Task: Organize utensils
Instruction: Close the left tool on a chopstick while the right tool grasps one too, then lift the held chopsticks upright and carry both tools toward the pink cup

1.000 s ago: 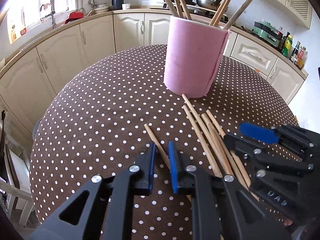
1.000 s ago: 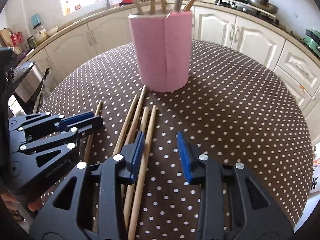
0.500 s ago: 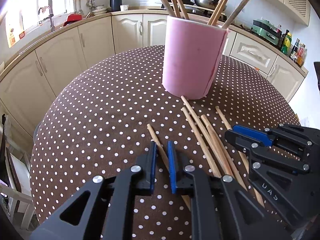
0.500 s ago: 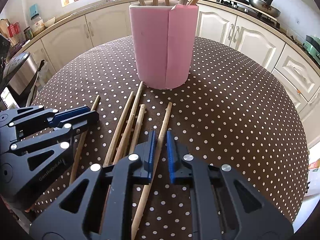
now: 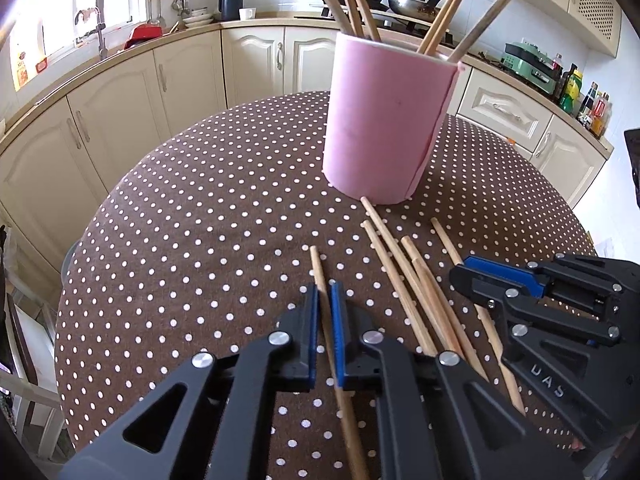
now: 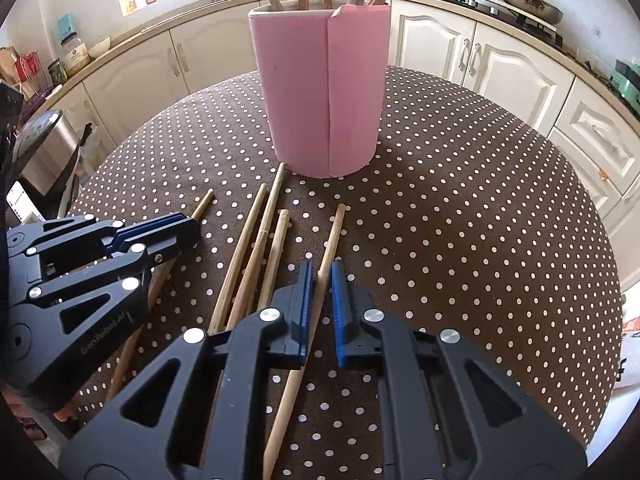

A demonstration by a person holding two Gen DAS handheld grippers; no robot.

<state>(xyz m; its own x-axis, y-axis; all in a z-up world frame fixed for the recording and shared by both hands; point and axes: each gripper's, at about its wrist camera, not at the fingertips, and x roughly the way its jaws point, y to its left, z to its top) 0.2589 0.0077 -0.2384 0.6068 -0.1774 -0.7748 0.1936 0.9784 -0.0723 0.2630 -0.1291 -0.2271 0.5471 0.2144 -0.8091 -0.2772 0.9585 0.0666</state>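
A pink holder [image 5: 384, 128] with several chopsticks standing in it sits on the dotted brown table [image 5: 200, 220]. More wooden chopsticks [image 5: 400, 280] lie loose in front of it. My left gripper [image 5: 324, 292] is closing on the leftmost chopstick [image 5: 316, 264], pads pressing its shaft. In the right wrist view, my right gripper [image 6: 319, 270] is closing on the rightmost chopstick [image 6: 336, 224], which runs between its blue pads. Three loose chopsticks [image 6: 248, 248] lie between the two grippers. The left gripper [image 6: 188, 226] shows at the left edge there, the right gripper [image 5: 460, 276] at the right in the left wrist view.
Both held chopsticks still lie on the cloth. The round table's edge [image 6: 592, 240] curves close on the right. Cream kitchen cabinets [image 5: 192, 76] and a counter ring the room behind. A metal bin [image 6: 44, 148] stands beside the table on the left.
The right gripper's jaws came together from wide apart onto one chopstick, which now lies apart from the bundle. The left gripper's jaws narrowed slightly on its chopstick. Both hands stayed put.
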